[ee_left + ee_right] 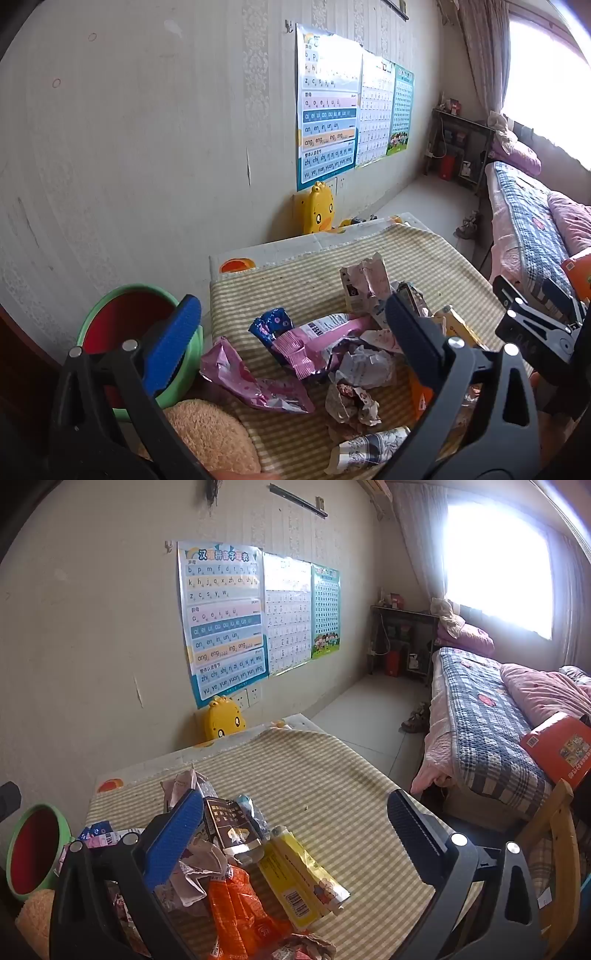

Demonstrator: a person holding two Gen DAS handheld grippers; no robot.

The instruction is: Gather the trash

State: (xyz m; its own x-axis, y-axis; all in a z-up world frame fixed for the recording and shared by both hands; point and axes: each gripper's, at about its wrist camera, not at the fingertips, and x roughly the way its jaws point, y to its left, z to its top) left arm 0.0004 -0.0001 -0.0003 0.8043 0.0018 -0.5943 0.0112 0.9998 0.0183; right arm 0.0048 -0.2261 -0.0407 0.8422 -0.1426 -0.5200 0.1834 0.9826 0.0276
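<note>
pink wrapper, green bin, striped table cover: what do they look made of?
Pink wrapper: thin plastic or foil film, glossy; sharp creases catch the light.
Green bin: probably moulded plastic, smooth rim with a soft sheen, red inside.
Striped table cover: woven fabric, matte; a frayed edge shows at the far side.

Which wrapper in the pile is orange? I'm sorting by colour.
The crinkled orange wrapper, at the pile's near edge between the right tongs' fingers, beside the yellow box. The others are pink, blue, brown or white.
</note>
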